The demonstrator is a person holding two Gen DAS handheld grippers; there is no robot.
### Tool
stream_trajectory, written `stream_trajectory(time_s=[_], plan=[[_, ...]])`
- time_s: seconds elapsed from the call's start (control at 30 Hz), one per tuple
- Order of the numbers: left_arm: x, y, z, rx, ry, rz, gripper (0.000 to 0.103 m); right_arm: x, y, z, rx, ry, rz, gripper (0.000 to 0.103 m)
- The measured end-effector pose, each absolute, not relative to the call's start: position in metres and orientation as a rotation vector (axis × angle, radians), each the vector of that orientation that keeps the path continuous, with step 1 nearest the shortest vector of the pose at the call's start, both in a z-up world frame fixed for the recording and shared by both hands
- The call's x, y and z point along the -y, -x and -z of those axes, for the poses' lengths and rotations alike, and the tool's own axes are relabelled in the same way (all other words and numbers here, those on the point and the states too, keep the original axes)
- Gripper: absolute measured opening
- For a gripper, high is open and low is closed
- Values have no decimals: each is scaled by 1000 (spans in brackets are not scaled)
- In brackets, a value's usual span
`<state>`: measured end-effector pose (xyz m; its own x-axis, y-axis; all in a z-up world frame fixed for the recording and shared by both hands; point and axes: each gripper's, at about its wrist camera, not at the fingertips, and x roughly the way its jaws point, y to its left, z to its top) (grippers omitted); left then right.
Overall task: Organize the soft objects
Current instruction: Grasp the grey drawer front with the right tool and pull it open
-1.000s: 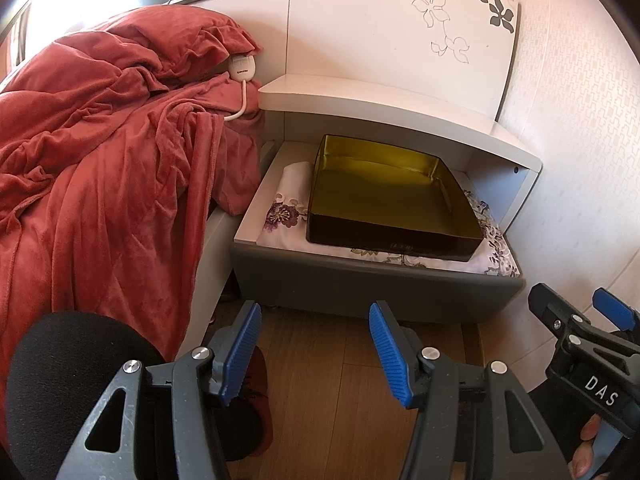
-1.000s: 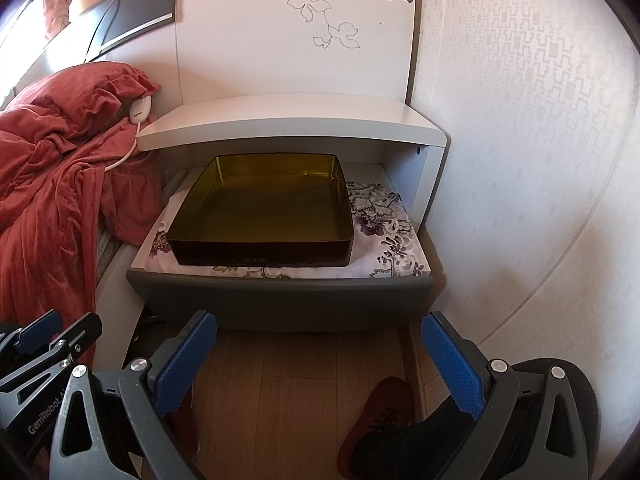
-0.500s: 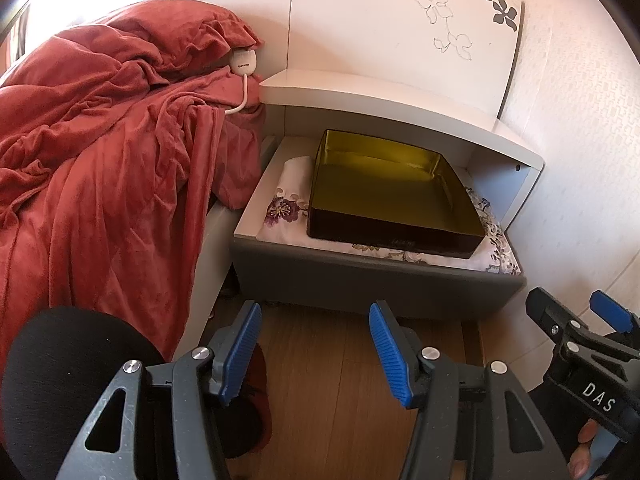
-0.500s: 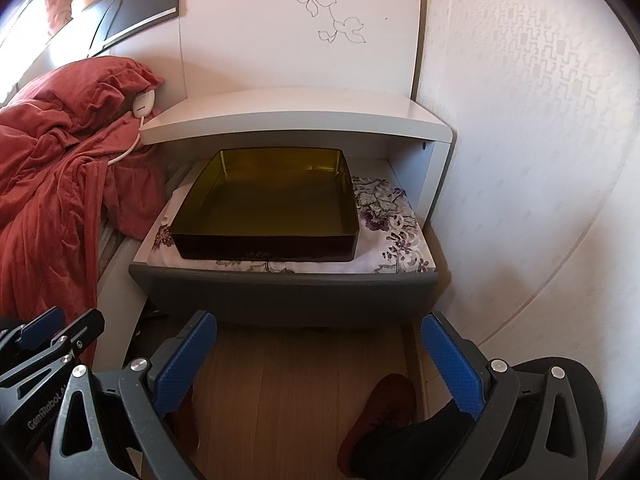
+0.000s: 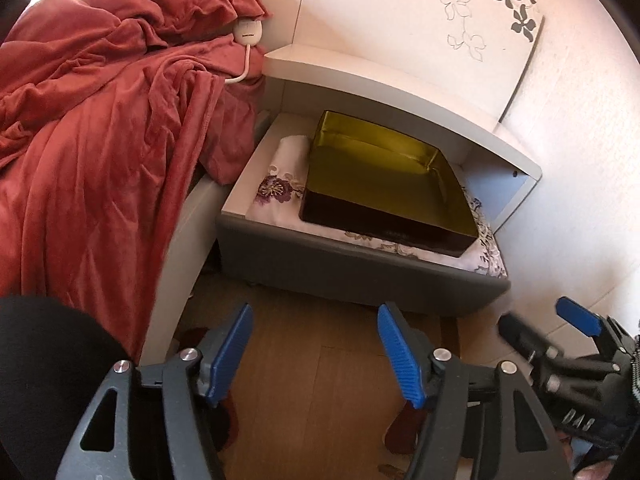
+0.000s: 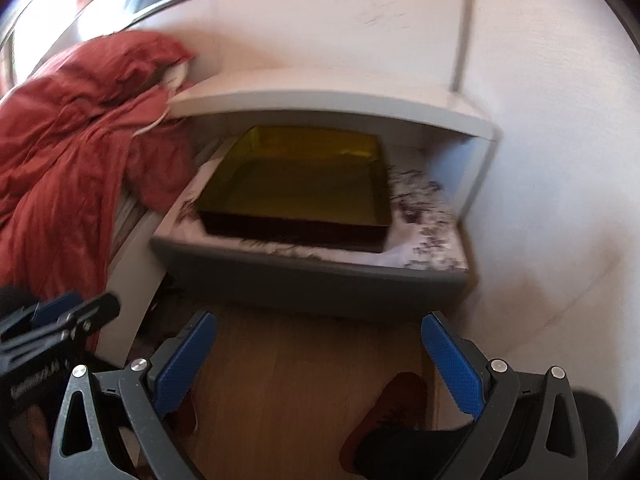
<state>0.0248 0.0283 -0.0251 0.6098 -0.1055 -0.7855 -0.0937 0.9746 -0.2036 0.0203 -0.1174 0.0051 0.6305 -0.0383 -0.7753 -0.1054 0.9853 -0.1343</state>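
Note:
A rumpled red blanket [image 5: 92, 128] hangs over the bed's edge at the left, also seen as the red blanket [image 6: 68, 152] in the blurred right wrist view. A shallow box with an olive-gold lining [image 5: 384, 188] rests on a flowered cloth [image 5: 276, 192] in the bedside shelf; the same box [image 6: 304, 188] shows in the right wrist view. My left gripper [image 5: 316, 344] hovers over the wooden floor in front of the shelf, its jaws opening with nothing between them. My right gripper [image 6: 320, 360] stands wide open, empty, to the right of the left one.
A white nightstand top [image 5: 392, 92] overhangs the box. A white plug with a cord [image 5: 248, 32] lies on the blanket. The grey drawer front [image 5: 352, 276] faces me. Dark red slippers [image 6: 388, 412] and a dark trouser leg sit on the floor [image 5: 304, 392].
The left gripper's jaws have spread wider. Both views have tilted and shifted, the right wrist view now blurred from motion. Blanket and box have not moved.

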Motion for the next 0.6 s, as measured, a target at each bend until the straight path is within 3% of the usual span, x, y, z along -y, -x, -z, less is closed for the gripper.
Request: stream_trajectory(time_s=[0.17, 0.6], plan=[[-40, -54, 37, -984, 252, -18, 66, 95, -48, 21, -1048, 365, -268, 103], [-53, -139, 116, -1225, 407, -75, 66, 74, -88, 120, -1131, 1014, -364, 103]])
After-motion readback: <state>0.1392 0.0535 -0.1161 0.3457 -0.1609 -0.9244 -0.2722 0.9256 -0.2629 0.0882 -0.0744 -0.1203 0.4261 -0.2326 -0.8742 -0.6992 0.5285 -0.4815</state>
